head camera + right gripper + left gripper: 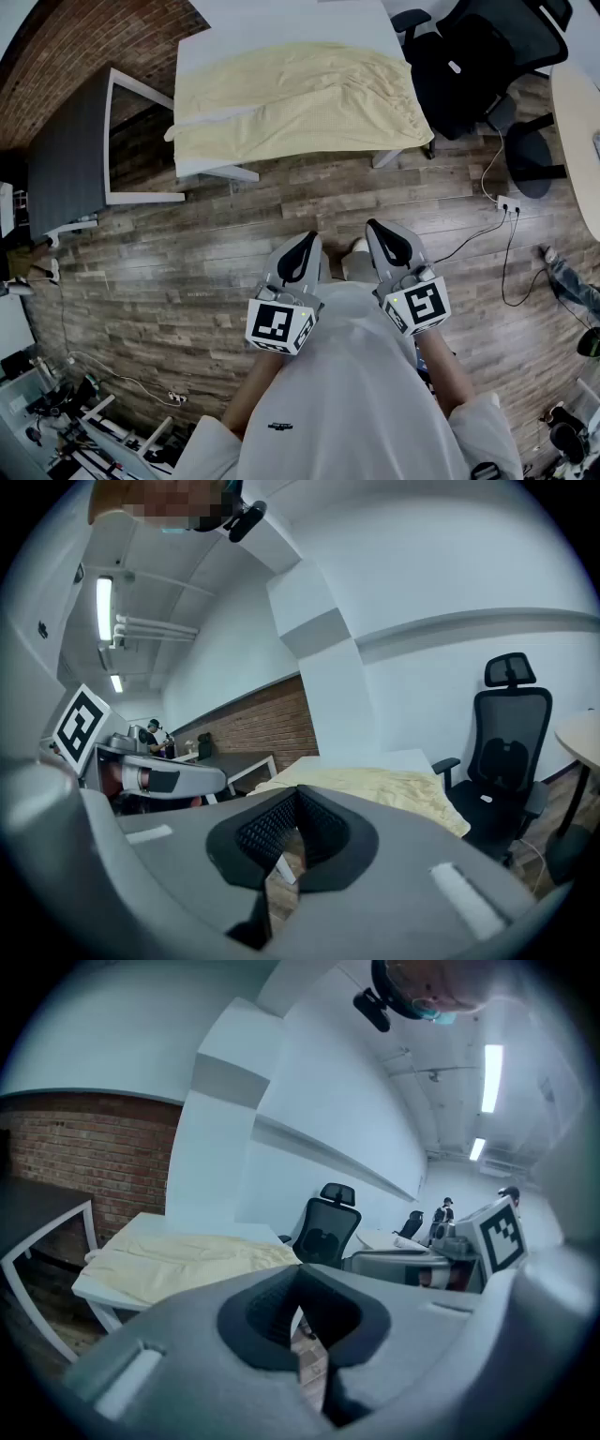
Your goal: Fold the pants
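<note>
Pale yellow pants [295, 101] lie spread flat across a white table [281, 23] at the far side of the room; they also show in the left gripper view [187, 1255] and the right gripper view [375, 785]. My left gripper [307, 246] and right gripper [380, 232] hang side by side over the wooden floor, well short of the table. Both are shut with nothing between their jaws. In each gripper view the jaws meet with no gap, the left gripper [298, 1312] and the right gripper [286, 832] alike.
A black office chair [464, 66] stands right of the table. A dark table with a white frame [70, 155] sits to the left. Cables and a power strip [507, 202] lie on the wooden floor at right. A round table edge [577, 131] is far right.
</note>
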Action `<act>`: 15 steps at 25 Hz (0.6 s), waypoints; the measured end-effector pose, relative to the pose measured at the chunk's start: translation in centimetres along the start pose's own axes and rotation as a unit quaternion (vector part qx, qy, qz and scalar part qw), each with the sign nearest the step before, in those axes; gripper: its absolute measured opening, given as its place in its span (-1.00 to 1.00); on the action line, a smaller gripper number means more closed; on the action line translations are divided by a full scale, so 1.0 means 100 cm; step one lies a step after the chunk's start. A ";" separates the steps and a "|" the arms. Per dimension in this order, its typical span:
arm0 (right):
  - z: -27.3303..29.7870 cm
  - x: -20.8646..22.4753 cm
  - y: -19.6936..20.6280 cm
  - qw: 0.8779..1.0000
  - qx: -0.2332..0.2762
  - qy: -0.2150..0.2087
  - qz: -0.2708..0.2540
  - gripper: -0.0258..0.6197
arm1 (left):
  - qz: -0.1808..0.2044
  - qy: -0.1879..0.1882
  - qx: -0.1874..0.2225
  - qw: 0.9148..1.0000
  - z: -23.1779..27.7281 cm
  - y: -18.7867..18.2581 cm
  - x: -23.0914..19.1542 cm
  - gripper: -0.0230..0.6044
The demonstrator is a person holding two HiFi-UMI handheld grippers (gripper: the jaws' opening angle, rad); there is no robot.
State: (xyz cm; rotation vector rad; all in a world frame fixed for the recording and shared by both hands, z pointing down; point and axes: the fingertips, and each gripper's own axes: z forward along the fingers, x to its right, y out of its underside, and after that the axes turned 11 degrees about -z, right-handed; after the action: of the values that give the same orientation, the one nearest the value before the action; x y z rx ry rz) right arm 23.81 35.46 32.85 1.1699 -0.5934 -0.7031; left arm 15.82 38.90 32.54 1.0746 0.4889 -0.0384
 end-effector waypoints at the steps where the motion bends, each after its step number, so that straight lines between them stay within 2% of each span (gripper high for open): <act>1: 0.002 -0.005 -0.002 1.000 0.006 -0.005 0.000 -0.90 | 0.011 -0.002 -0.001 1.000 -0.001 0.003 0.002 -0.93; 4: 0.006 -0.021 -0.004 1.000 0.020 -0.011 -0.004 -0.91 | 0.037 -0.008 -0.007 0.999 -0.007 0.012 0.001 -0.93; 9: 0.001 -0.062 0.002 1.000 0.016 -0.014 -0.012 -0.91 | 0.033 -0.007 -0.006 0.999 -0.036 0.020 -0.015 -0.93; 13: -0.003 -0.095 0.008 0.999 0.011 -0.004 0.038 -0.93 | 0.042 -0.004 -0.002 0.999 -0.070 0.025 -0.031 -0.93; 15: -0.002 -0.119 0.008 0.999 0.001 0.000 0.036 -0.93 | 0.033 -0.017 -0.005 0.999 -0.092 0.029 -0.051 -0.93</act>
State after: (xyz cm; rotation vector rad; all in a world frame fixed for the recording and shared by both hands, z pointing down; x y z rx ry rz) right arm 16.38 44.81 32.87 1.1444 -0.6344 -0.6411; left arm 8.64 47.07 33.50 1.0792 0.4224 0.0047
